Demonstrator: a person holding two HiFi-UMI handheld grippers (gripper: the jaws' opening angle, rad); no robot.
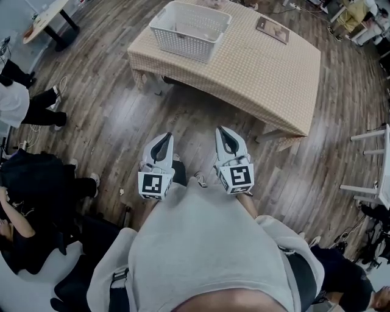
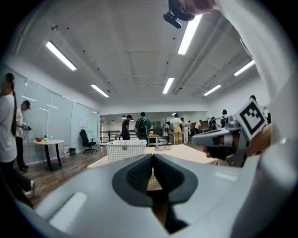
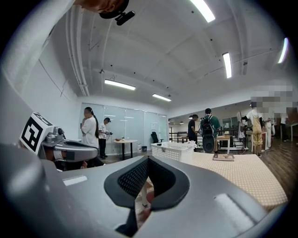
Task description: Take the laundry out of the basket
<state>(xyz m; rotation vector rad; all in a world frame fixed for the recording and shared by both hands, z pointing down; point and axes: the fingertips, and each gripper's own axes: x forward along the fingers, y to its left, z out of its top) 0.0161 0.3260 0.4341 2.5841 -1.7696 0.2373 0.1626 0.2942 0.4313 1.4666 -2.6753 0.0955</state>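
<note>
A white slatted laundry basket [image 1: 190,30] stands at the far left end of a table with a beige checked cloth [image 1: 268,73]. Pale cloth seems to lie inside it. The same basket [image 2: 125,149] shows ahead in the left gripper view, and the basket [image 3: 171,150] lies ahead in the right gripper view too. Both grippers are held close to my body, well short of the table and pointing toward it. My left gripper [image 1: 165,136] [image 2: 152,157] is shut with nothing in it. My right gripper [image 1: 221,130] [image 3: 148,160] is shut and empty as well.
A flat brown board or book [image 1: 272,29] lies at the table's far right. People stand and sit at the left [image 1: 24,103], near a round table [image 1: 46,18]. A white frame [image 1: 375,167] stands at the right. Wooden floor [image 1: 122,122] separates me from the table.
</note>
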